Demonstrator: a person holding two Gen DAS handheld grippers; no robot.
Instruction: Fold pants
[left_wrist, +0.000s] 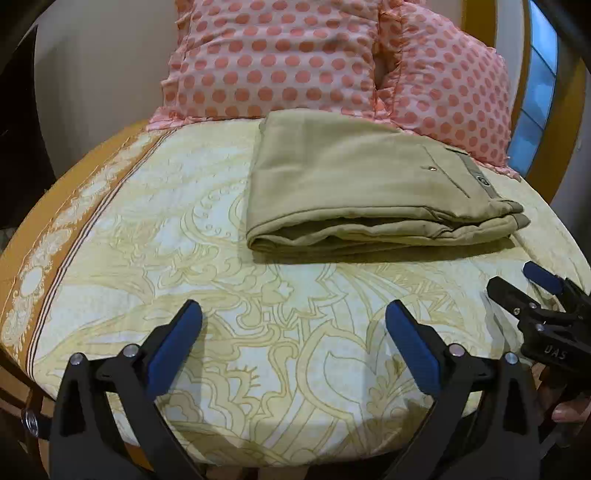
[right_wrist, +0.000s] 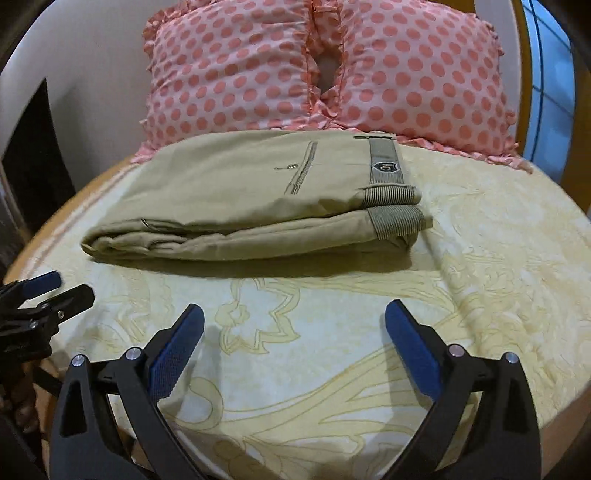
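While both views show folded pants (left_wrist: 369, 184), only the right wrist resolves their crest badge (right_wrist: 385, 165).

Left tool (left_wrist: 293, 314) wide open, blue pads (left_wrist: 173, 347) far apart, nothing between them. Right tool (right_wrist: 294, 314) wide open too, blue pads (right_wrist: 412, 347) far apart, holding nothing. Both low and pointing forward, side by side, near each other, not touching. A bit of a hand (left_wrist: 569, 410) showing behind the right tool.
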